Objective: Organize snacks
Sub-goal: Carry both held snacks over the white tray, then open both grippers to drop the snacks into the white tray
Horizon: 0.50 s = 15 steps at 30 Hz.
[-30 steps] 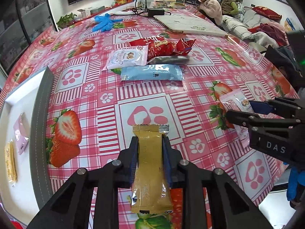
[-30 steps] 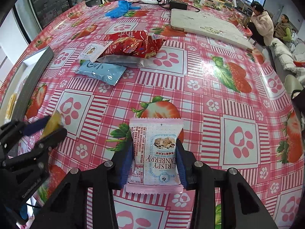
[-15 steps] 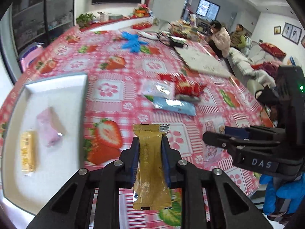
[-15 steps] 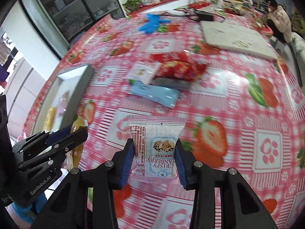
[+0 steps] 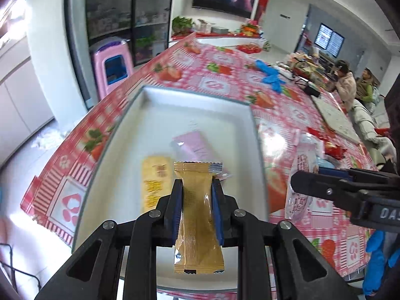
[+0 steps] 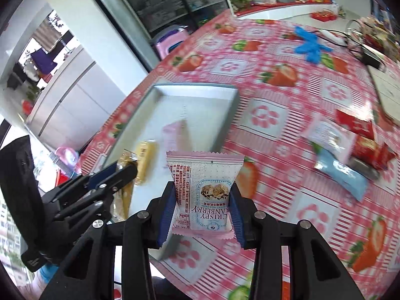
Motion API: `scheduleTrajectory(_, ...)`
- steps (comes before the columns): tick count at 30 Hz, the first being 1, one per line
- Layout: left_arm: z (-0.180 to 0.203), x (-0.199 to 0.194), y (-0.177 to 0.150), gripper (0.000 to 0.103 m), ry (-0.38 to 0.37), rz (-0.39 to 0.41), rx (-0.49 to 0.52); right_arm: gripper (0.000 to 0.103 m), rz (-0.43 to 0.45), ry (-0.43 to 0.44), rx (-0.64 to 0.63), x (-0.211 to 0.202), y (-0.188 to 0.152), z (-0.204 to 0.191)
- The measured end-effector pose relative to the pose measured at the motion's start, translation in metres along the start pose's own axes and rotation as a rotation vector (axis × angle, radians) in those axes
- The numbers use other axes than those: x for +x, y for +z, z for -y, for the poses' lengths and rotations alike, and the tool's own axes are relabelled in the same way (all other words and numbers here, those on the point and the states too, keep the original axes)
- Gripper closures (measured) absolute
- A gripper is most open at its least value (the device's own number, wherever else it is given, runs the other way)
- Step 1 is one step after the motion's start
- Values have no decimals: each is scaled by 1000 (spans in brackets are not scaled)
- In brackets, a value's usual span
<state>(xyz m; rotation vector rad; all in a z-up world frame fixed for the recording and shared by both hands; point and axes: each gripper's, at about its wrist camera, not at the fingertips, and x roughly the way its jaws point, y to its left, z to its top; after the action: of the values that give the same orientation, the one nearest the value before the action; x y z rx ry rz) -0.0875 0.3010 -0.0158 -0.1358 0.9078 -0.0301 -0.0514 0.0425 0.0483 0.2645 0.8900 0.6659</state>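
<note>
My left gripper (image 5: 196,187) is shut on a gold snack bar (image 5: 197,215) and hangs over the near part of the white tray (image 5: 200,100). A yellow snack (image 5: 155,187) and a pink snack (image 5: 195,147) lie in the tray. My right gripper (image 6: 202,195) is shut on a white and pink Crispy Cranberry packet (image 6: 205,190), held above the tray's right rim (image 6: 225,122). In the right wrist view the left gripper (image 6: 125,168) shows at lower left with the gold bar. The right gripper (image 5: 300,178) with its packet shows at the right of the left wrist view.
More snacks lie on the strawberry tablecloth (image 6: 275,87) to the right: a light blue pack (image 6: 342,175), red packs (image 6: 362,135) and a white pack (image 6: 327,135). Blue gloves (image 6: 310,46) lie farther back. A pink stool (image 5: 112,67) stands beyond the table's left edge. Two people (image 5: 350,87) sit at the far right.
Both grippers have swung left from the middle of the table toward the tray and risen, each keeping its snack. The tray now fills the centre of both views.
</note>
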Motion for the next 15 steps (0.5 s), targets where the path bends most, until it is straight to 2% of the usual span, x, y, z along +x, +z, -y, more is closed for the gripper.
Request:
scheduleTrajectory(7, -19, 23, -17, 77, 57, -54, -20, 60, -49, 38, -45, 36, 17, -37)
scheduleTrajectory(8, -19, 26, -19, 70, 70, -59, -21, 60, -58, 35, -47, 41, 19, -38)
scheduleTrajectory(9, -19, 27, -20, 51, 75, -67, -22, 59, -67, 29, -50, 44, 20, -39)
scheduleTrajectory(10, -19, 28, -21, 39, 78, -75, -26, 59, -75, 17, -55, 48, 20, -40)
scheduleTrajectory(11, -19, 28, -21, 22, 82, -75, -31, 57, -79, 6, -57, 50, 20, -39)
scheduleTrajectory(12, -18, 25, -22, 21, 86, -58, -37, 37, -80, 2, -54, 50, 19, -38)
scheduleTrajectory(13, -17, 22, -21, 21, 87, -42, -35, 8, -76, -1, -42, 49, 19, -34)
scheduleTrajectory(14, -14, 19, -21, 21, 85, -35, -26, 1, -65, -7, -30, 46, 19, -29)
scheduleTrajectory(15, -12, 18, -19, 21, 86, -33, -19, 0, -45, -18, -16, 41, 18, -23)
